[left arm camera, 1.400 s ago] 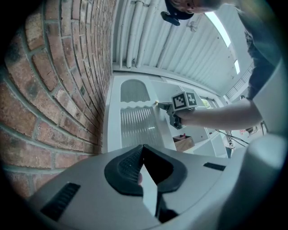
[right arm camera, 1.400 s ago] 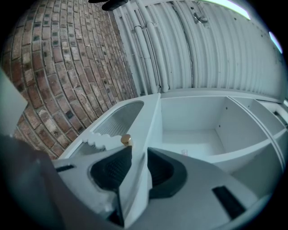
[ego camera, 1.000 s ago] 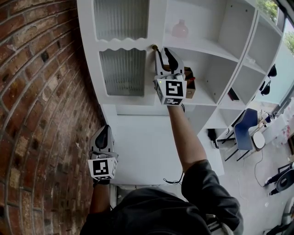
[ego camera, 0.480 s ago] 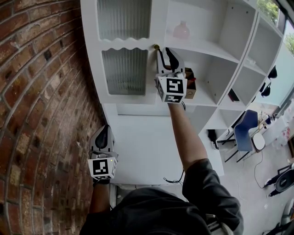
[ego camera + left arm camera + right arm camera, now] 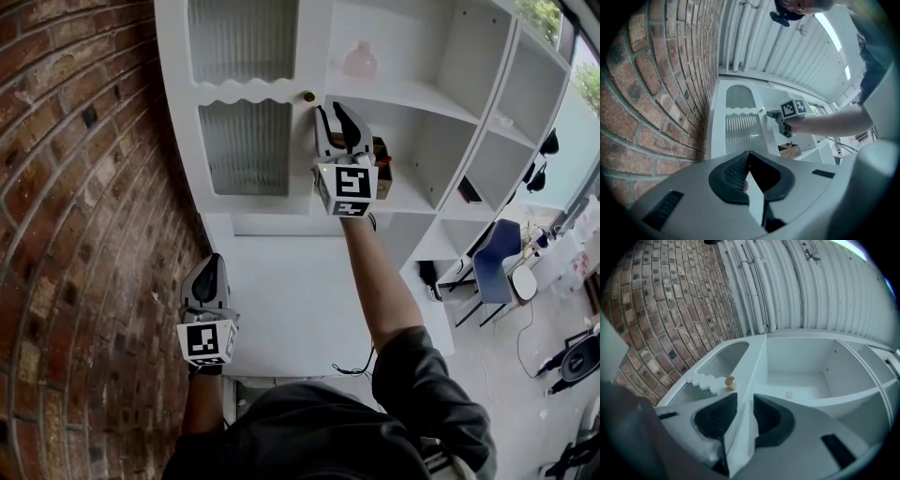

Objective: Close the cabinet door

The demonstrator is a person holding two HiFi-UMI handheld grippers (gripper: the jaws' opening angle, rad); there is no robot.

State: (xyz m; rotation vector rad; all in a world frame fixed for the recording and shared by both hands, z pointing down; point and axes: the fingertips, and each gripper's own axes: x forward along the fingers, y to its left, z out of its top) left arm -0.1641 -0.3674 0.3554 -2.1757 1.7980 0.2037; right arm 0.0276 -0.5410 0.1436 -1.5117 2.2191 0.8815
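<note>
Reaching up to the white cabinet [image 5: 281,291], the right gripper [image 5: 336,116] is seen with its fingers [image 5: 716,416] set on either side of the free edge of the cabinet door [image 5: 248,145], just below the small brass knob [image 5: 308,96]. In the right gripper view the white edge fills the gap between the two dark pads, so the fingers are judged to be clamped on it rather than merely straddling it. The door's ribbed glass face is turned to the left of the fingers, toward the brick wall [image 5: 75,187], where its hinge side is taken to lie, and the open shelves [image 5: 403,94] are found to their right. The door's long axis runs up and down, in line with the gap between the fingers. In the head view the door appears nearly flush with the cabinet front, though how much swing is left cannot be told. What remains is judged to be a push away from the person, into the frame, followed by a release. The left gripper [image 5: 208,281] is held low beside the brick wall, well apart from the door, its fingers together with nothing between them. The right hand is plainly the nearer one.
</note>
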